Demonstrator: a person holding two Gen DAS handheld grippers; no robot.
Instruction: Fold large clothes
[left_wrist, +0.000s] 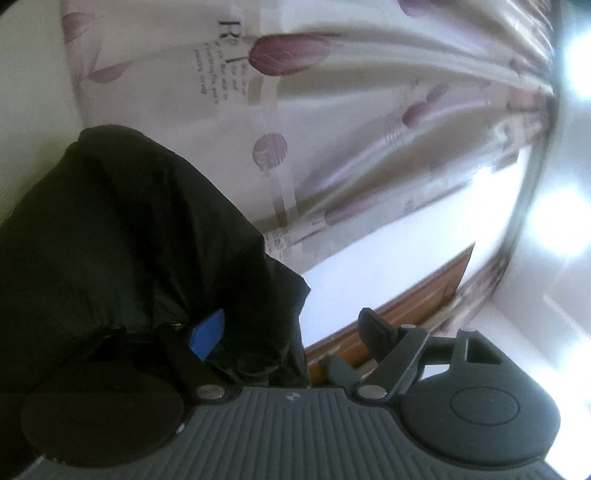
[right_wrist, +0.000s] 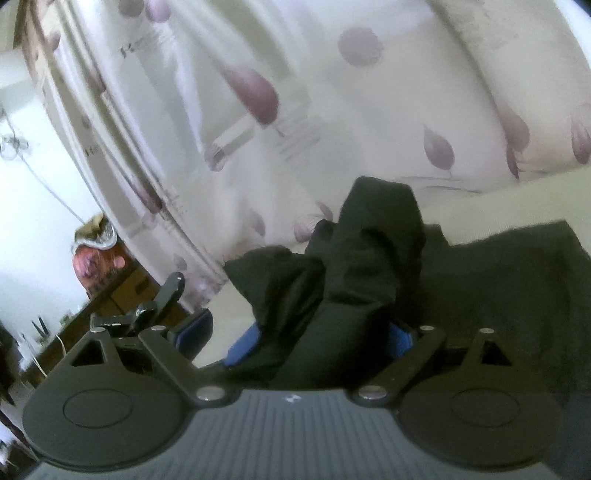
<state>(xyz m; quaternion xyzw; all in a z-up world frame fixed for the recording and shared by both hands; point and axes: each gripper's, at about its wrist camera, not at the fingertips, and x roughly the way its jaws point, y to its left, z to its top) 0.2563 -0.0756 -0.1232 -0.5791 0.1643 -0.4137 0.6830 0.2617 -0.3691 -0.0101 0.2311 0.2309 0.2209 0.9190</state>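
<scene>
A large black garment (left_wrist: 122, 236) fills the left of the left wrist view and hangs lifted in front of a flowered curtain. My left gripper (left_wrist: 255, 354) is shut on a bunched fold of it; one blue pad (left_wrist: 207, 334) shows beside the cloth. In the right wrist view the same black garment (right_wrist: 369, 258) rises in a bunch between the fingers and spreads to the right. My right gripper (right_wrist: 317, 339) is shut on this cloth, with blue pads (right_wrist: 400, 341) showing at either side.
A white curtain with purple leaf print (left_wrist: 295, 110) hangs close behind; it also shows in the right wrist view (right_wrist: 295, 110). A wooden cabinet (left_wrist: 406, 306) stands under a bright window. A wooden dresser (right_wrist: 122, 291) with a pink bag (right_wrist: 96, 262) is at left.
</scene>
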